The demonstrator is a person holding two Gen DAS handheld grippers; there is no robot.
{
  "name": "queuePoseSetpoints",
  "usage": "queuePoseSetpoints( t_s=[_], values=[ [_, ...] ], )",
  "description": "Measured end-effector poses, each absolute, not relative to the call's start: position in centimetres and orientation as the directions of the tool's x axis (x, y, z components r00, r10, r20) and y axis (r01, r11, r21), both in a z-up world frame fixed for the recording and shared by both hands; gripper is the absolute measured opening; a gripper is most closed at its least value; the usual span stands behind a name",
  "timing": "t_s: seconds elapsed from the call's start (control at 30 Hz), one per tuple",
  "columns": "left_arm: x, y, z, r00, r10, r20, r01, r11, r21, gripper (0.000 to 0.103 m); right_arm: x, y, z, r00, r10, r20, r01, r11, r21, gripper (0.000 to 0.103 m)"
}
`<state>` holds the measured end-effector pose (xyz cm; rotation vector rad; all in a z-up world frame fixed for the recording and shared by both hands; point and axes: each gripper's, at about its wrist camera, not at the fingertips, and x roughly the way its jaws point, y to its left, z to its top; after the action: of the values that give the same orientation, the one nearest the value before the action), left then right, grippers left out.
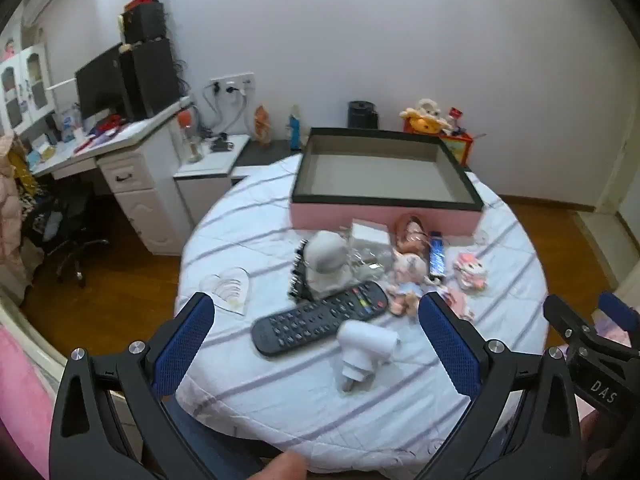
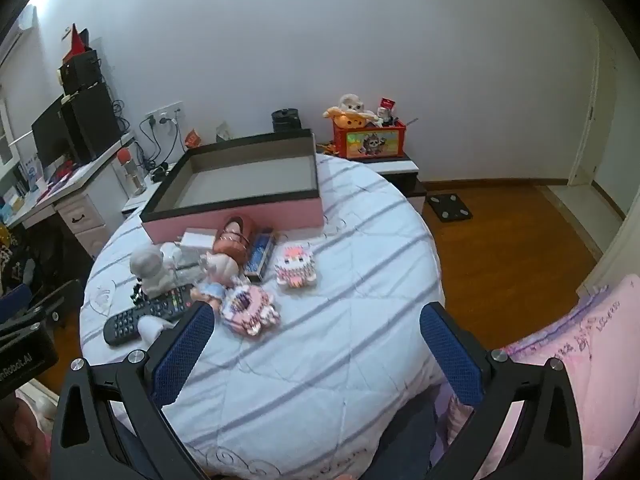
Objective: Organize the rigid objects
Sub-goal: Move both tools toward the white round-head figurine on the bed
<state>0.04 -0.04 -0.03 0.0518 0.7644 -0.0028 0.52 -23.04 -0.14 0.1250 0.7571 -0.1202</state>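
A round table (image 1: 280, 392) (image 2: 360, 280) with a white striped cloth holds a pile of objects in front of an empty pink box (image 1: 384, 212) (image 2: 240, 216) with a black rim. The pile includes a black remote (image 1: 320, 316) (image 2: 148, 316), a white hair-dryer-like piece (image 1: 364, 348), a white figurine (image 1: 326, 258) (image 2: 150, 270), a doll (image 1: 408, 248) (image 2: 232, 240), a blue packet (image 1: 437, 256) (image 2: 260, 254) and pink block toys (image 1: 472, 270) (image 2: 296, 266). My left gripper (image 1: 316, 344) is open above the remote. My right gripper (image 2: 316, 344) is open over bare cloth, right of the pile.
A white desk (image 1: 120, 148) with monitor and speakers stands at left, with an office chair (image 1: 68, 240) beside it. A low cabinet and a red toy crate (image 2: 370, 140) stand behind the table. A scale (image 2: 448, 206) lies on the wooden floor. Pink bedding (image 2: 580, 340) is at right.
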Motion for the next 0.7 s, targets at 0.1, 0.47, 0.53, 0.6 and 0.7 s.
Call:
queuePoseSetpoints(
  t_s=[0.1, 0.47, 0.53, 0.6, 0.7],
  values=[
    [0.3, -0.3, -0.3, 0.715, 0.038, -0.698, 0.020, 0.997, 0.076, 0.103, 0.4, -23.2, -0.2, 0.715, -0.037, -0.698, 0.148, 0.984, 0.100, 0.103],
    [3.9, 0.1, -0.2, 0.698, 0.105, -0.708, -0.037, 0.993, 0.111, 0.103, 6.0, -22.4, 1.2, 0.689, 0.033, -0.724, 0.062, 0.993, 0.104, 0.103],
    [4.0, 0.0, -0.2, 0.701, 0.106, -0.705, -0.044, 0.993, 0.106, 0.103, 6.2, -22.5, 1.3, 0.686, 0.029, -0.727, 0.053, 0.995, 0.090, 0.103],
    [4.0, 0.0, 0.1, 0.704, 0.092, -0.704, -0.044, 0.995, 0.086, 0.103, 6.2, -22.6, 1.2, 0.686, 0.016, -0.728, 0.053, 0.996, 0.071, 0.103],
    [3.8, -0.1, 0.2, 0.707, 0.068, -0.704, -0.034, 0.997, 0.062, 0.103, 5.6, -23.0, 1.0, 0.688, 0.006, -0.725, 0.060, 0.996, 0.066, 0.103]
  ],
)
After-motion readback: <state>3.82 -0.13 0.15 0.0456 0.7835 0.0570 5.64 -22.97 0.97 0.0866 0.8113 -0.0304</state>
